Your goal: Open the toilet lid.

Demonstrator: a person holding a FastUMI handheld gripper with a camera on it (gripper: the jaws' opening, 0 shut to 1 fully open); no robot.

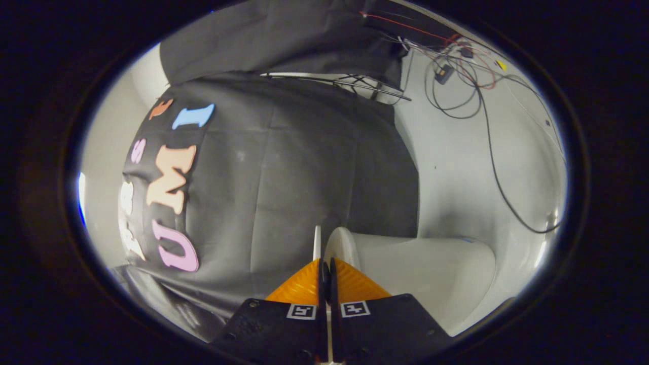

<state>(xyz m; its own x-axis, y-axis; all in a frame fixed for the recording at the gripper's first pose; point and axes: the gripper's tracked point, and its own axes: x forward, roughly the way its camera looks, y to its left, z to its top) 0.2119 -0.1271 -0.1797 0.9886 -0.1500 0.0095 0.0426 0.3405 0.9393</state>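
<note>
The view is rolled onto its side. The white toilet (431, 274) lies just ahead of the fingers and to their right, its rounded rim close to the fingertips. The toilet lid (317, 239) shows edge-on as a thin white strip that rises from between the fingertips, standing a little apart from the rim. My gripper (327, 264) is shut on that lid edge, with both fingers (304, 289) pressed against it. The part of the lid inside the grip is hidden.
The black cloth wall (284, 167) stands straight ahead beyond the lid. A white surface (456, 152) to the right carries loose black and red cables (487, 126) and a small box (444, 73). A thin dark rod frame (355, 83) sits at the cloth's far end.
</note>
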